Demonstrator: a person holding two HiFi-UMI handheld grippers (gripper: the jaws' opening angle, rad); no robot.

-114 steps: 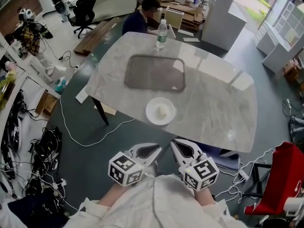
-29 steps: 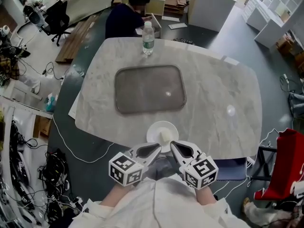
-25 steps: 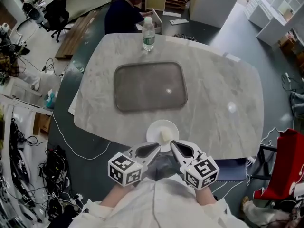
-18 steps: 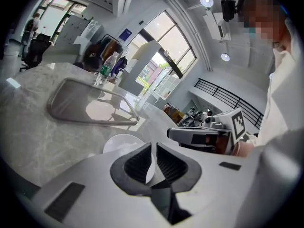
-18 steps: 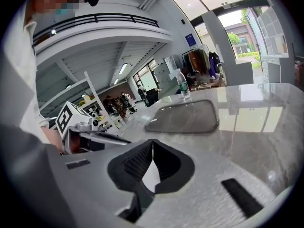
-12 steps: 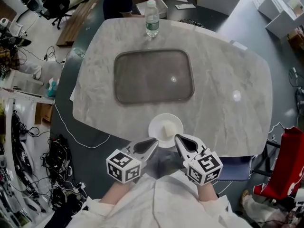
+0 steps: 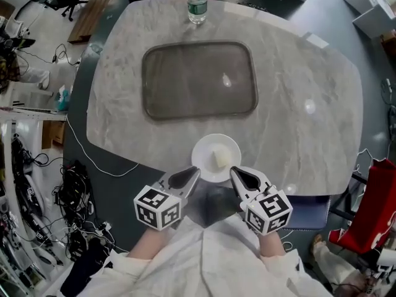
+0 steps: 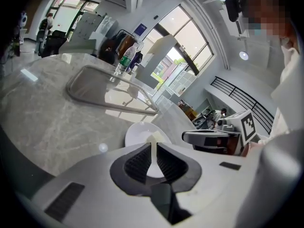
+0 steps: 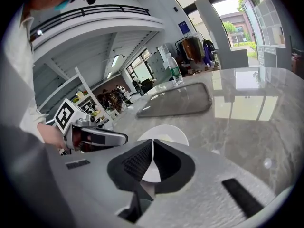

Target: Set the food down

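A white plate (image 7: 216,147) sits near the front edge of the marble table (image 7: 297,141), with a small pale piece of food (image 7: 220,159) on it. My left gripper (image 7: 190,174) hangs just off the plate's near left rim and my right gripper (image 7: 237,174) off its near right rim. Both are shut with nothing in them. In the left gripper view the plate (image 8: 137,133) and food (image 8: 152,137) lie straight past the left gripper (image 8: 153,152). In the right gripper view the plate (image 9: 166,132) shows beyond the right gripper (image 9: 152,156).
A grey tray (image 7: 199,79) lies in the middle of the table behind the plate, and a water bottle (image 7: 197,2) stands at the far edge. Cables and clutter (image 7: 37,184) cover the floor to the left. A red object (image 7: 374,209) stands at the right.
The view has come forward over the table, so plate and tray sit closer. Both grippers, still shut, now reach the plate's near rim. The food stays on the plate.
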